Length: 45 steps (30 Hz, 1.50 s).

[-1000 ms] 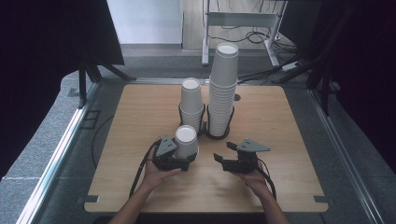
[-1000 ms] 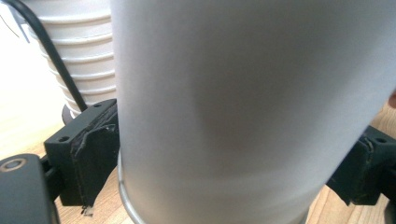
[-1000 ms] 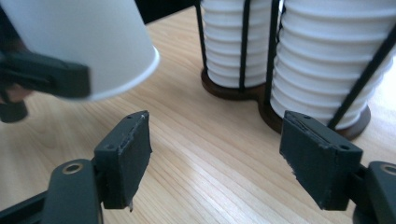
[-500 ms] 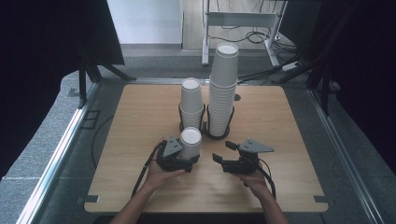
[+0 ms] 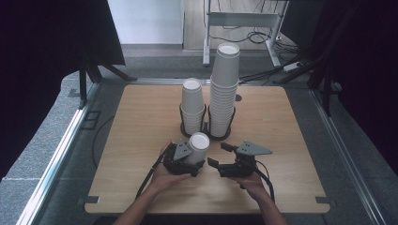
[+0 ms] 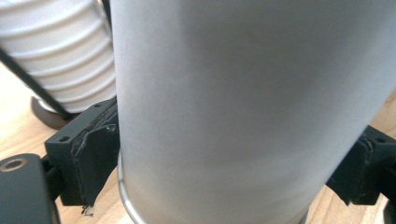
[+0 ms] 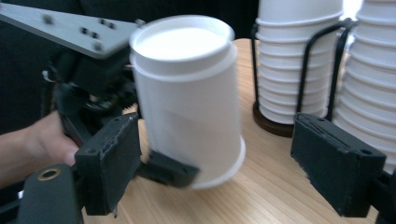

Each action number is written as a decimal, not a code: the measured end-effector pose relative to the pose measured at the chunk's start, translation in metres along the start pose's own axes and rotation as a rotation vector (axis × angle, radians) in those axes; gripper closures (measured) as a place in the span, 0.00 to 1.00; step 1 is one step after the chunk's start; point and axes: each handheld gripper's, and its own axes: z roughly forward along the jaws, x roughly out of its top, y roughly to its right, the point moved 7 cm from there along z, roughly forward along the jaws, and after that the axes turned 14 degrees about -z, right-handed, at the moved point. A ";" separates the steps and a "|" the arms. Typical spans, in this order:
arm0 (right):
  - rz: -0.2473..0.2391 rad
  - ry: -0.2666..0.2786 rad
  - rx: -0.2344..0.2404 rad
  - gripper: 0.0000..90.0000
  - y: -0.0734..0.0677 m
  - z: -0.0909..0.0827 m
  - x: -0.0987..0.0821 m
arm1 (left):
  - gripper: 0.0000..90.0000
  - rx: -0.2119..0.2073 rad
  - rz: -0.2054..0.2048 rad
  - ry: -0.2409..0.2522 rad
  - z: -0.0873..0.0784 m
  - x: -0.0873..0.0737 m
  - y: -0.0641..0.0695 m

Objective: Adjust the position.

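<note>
While the pads press on it: the held cup [image 5: 198,146] is an upturned white paper cup, base up and rim down, clamped low on its wall by the left gripper [image 5: 187,161].
Cup's lean: in the right gripper view the cup [image 7: 187,98] tilts, and its rim seems just off the table [image 5: 141,122] on one side; whether any part of it touches the wood I cannot tell.
Cup's place: just in front of the short stack [image 5: 193,108], on the person's side of it, and a little to the right of that stack's middle.
Left gripper's grip: in its own view the cup wall [image 6: 252,107] sits between the two black jaws, one pad [image 6: 95,154] against each side.
Left hand's pose: the left hand [image 5: 162,176] comes in from the near edge of the table, forearm slanting up toward the short stack, fingers wrapped under the gripper body, which lies low and roughly level.
Right gripper: the right gripper [image 5: 220,157] lies just right of the cup, jaws spread apart with nothing between them, and they have just been opening wider.
Right gripper's aim: its jaws point left, toward the cup, close to it yet not touching.
Right hand's pose: the right hand [image 5: 251,180] holds its gripper from behind and below, near the table top.
Tall stack: the tall stack [image 5: 224,89] stands just right of the short stack, each in a black wire holder [image 5: 205,123].
</note>
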 end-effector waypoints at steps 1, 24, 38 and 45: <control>-0.006 0.006 0.003 0.17 -0.002 0.002 0.001 | 0.10 -0.002 0.006 -0.008 0.002 -0.001 0.002; 0.053 -0.001 -0.010 0.27 -0.006 0.025 -0.009 | 0.07 -0.052 0.095 -0.134 0.018 -0.015 0.032; 0.216 0.073 0.040 0.28 -0.004 0.024 -0.011 | 0.05 -0.037 0.108 -0.110 0.017 -0.013 0.032; 0.261 0.085 0.054 0.27 -0.002 0.025 -0.014 | 0.10 -0.034 0.131 -0.108 0.016 -0.013 0.033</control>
